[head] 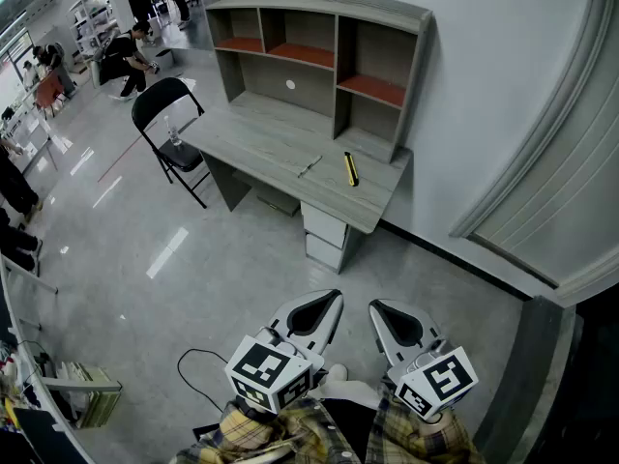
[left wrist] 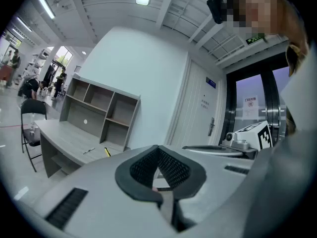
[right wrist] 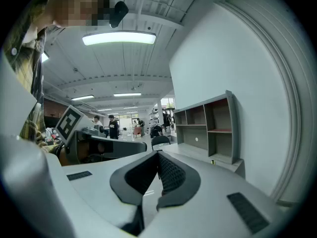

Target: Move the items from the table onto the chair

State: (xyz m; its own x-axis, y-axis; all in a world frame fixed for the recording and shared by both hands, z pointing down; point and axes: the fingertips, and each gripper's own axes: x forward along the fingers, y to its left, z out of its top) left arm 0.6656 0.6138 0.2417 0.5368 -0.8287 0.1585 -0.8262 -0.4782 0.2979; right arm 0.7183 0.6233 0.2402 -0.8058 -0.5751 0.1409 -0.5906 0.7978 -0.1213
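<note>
- The yellow-and-black stick-shaped tool [head: 351,168] lies flat on the grey wooden desk [head: 253,143], near its right end. It looks light, rigid and smooth-sided, so it may slip. I would grip it across the narrow middle.
- At its 9 o'clock, a little apart, lies a slim grey metal tool [head: 309,166]. It is too small to identify. It is thin and low on the surface, so it is probably light and hard to pinch. A grip across the shaft at mid-length seems safest.
- The open-fronted shelf unit [head: 314,51] stands behind both tools, at 12 o'clock.
- The black folding chair [head: 166,100] stands at the desk's left end, at 9 o'clock of the tools. A small clear object [head: 175,138] already sits on its seat.
- The left gripper [head: 319,307] and right gripper [head: 387,315] are at 6 o'clock, well away from the desk. Both have their jaws pressed together with nothing between them.
</note>
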